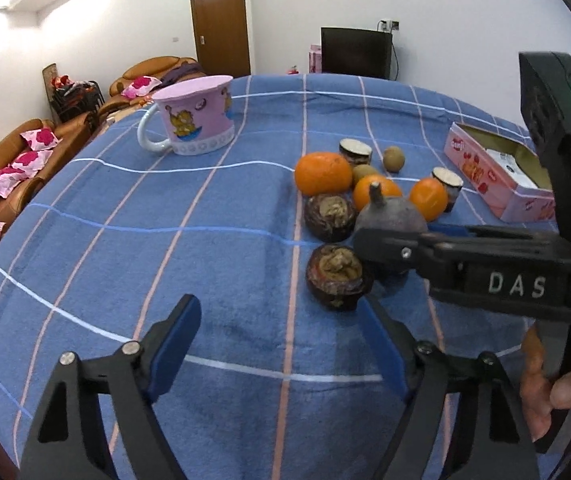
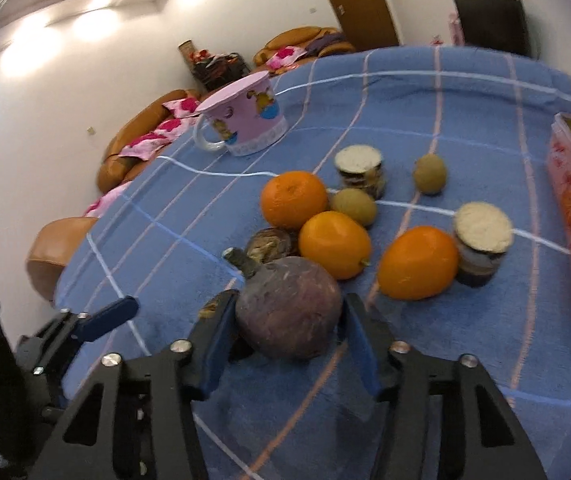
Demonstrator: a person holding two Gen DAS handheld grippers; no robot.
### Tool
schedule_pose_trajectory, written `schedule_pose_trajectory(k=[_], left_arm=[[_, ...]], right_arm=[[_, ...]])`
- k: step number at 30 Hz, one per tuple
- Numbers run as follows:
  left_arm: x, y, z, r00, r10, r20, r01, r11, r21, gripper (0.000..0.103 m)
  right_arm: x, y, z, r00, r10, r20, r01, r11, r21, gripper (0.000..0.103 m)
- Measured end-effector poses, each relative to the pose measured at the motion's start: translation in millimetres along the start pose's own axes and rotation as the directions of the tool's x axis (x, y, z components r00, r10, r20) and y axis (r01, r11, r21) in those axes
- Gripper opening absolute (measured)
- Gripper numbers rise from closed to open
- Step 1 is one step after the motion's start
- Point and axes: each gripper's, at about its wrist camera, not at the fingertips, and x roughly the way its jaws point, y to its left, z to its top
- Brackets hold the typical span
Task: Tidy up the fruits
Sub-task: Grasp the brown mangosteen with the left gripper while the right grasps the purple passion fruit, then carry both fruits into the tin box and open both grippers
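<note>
Fruit lies clustered on a blue checked cloth (image 1: pixel 165 240). My right gripper (image 2: pixel 285 308) is shut on a dark purple mangosteen (image 2: pixel 289 308) with a stub stem, a pad against each side; it still rests on the cloth. In the left wrist view the right gripper (image 1: pixel 389 246) reaches in from the right around that mangosteen (image 1: pixel 393 216). My left gripper (image 1: pixel 281 304) stands open over bare cloth, its right finger beside a second mangosteen (image 1: pixel 337 276). A third mangosteen (image 1: pixel 329 216) lies behind. Three oranges (image 2: pixel 293 200) (image 2: pixel 335 240) (image 2: pixel 417 262) sit beyond.
Two small brown round fruits (image 2: pixel 429 174) (image 2: pixel 353 206) and two cut cylinders with pale tops (image 2: pixel 359 170) (image 2: pixel 481 240) lie among the oranges. A pink mug (image 1: pixel 197 120) stands far left. An open pink box (image 1: pixel 497 176) sits at right. A hand (image 1: pixel 553 392) grips the right handle.
</note>
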Motion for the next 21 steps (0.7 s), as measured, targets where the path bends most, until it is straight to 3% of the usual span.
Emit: schedule_pose_trajectory(k=[4, 10, 15, 21], left_arm=[[3, -9, 6, 1.000, 0.001, 0.004, -0.001, 1.000, 0.012, 0.082], [23, -26, 16, 0.998, -0.006, -0.056, 0.008, 0.999, 0.036, 0.065], [34, -27, 21, 0.997, -0.025, -0.079, 0.025, 1.000, 0.002, 0.045], [34, -31, 22, 0.998, -0.004, -0.068, 0.004, 1.000, 0.008, 0.042]], right_arm=[[-12, -3, -4, 1.000, 0.001, -0.003, -0.001, 1.000, -0.005, 0.053], [-51, -19, -3, 0.994, 0.071, 0.083, -0.074, 0.996, 0.038, 0.053], [-70, -30, -6, 0.992, 0.010, 0.125, -0.012, 1.000, 0.013, 0.053], [-85, -47, -4, 0.986, -0.023, 0.166, 0.016, 0.999, 0.042, 0.053]])
